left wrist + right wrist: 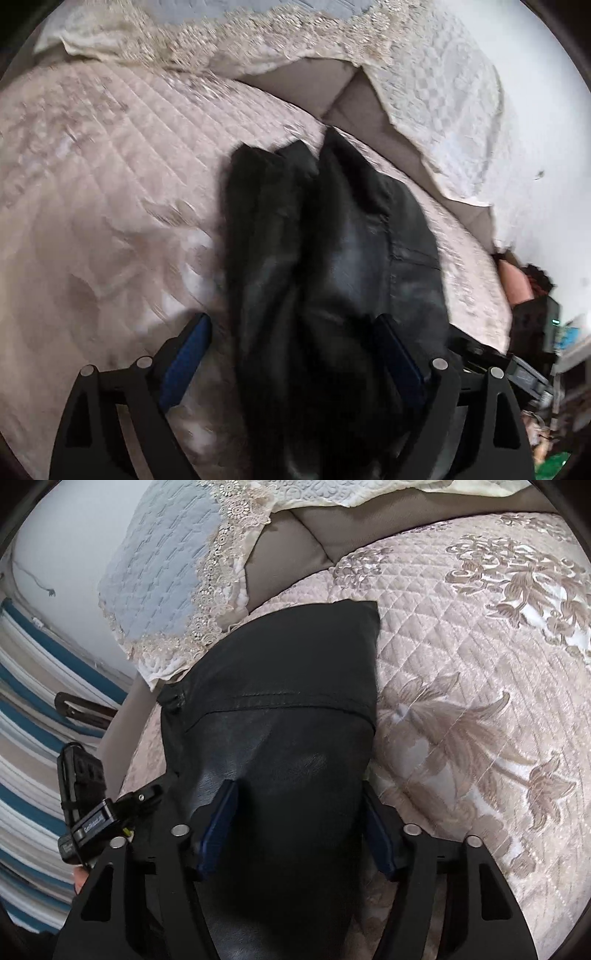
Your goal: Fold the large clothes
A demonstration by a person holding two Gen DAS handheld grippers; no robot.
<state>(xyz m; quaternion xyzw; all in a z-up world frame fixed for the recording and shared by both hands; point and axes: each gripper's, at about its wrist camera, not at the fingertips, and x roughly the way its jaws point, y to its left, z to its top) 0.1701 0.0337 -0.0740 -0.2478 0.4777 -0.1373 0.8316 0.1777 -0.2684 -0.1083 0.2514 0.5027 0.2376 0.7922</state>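
Right now the black leather garment (pixel 280 709) lies on the quilted bedspread (pixel 480 664), running toward 12 o'clock from both grippers. The right gripper (pixel 299 830) and left gripper (pixel 291 358) stand wide, garment between their blue pads, not pinched. Slick leather may slip when they close.

Left gripper (pixel 291 354) spread wide, black jacket (pixel 332 266) bunched between its fingers, stretching toward twelve o'clock over the quilted bedspread (pixel 110 177).
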